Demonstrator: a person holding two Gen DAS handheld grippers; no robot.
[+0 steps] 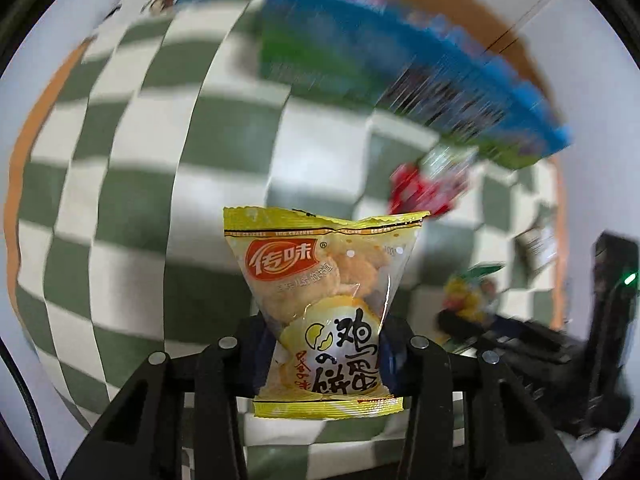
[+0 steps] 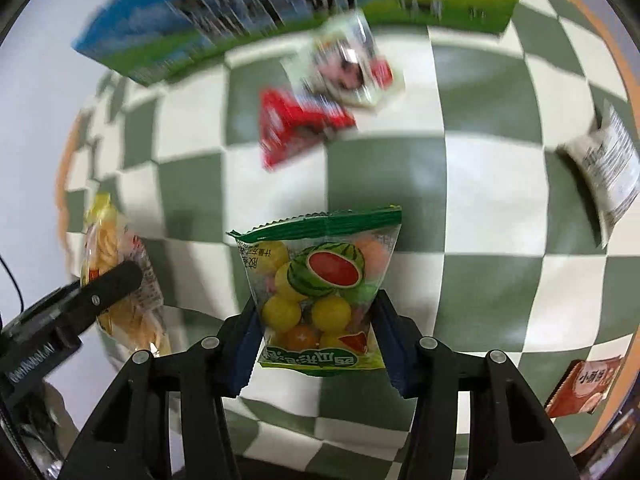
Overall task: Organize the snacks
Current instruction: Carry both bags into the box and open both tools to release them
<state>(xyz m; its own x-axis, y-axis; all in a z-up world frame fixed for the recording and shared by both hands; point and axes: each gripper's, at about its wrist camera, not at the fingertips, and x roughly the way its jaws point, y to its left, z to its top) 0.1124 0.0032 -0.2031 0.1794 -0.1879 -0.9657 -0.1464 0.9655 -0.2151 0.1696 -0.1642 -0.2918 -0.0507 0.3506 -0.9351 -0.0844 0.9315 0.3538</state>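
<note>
My left gripper (image 1: 320,344) is shut on a yellow egg-cracker packet (image 1: 324,304), held above the green-and-white checkered cloth (image 1: 140,160). My right gripper (image 2: 316,332) is shut on a green packet of watermelon gum balls (image 2: 320,288), also held above the cloth (image 2: 480,200). In the right wrist view the left gripper's finger and its yellow packet (image 2: 120,280) show at the left. In the left wrist view the right gripper with its gum packet (image 1: 472,296) shows at the right. A blue-and-green box (image 1: 400,60) stands at the back, also in the right wrist view (image 2: 280,4).
A red packet (image 2: 296,120) and a white-and-red packet (image 2: 352,68) lie on the cloth before the box. A white packet (image 2: 604,168) lies at the right edge, a brown packet (image 2: 588,384) at the lower right. The orange table edge (image 1: 24,148) shows beyond the cloth.
</note>
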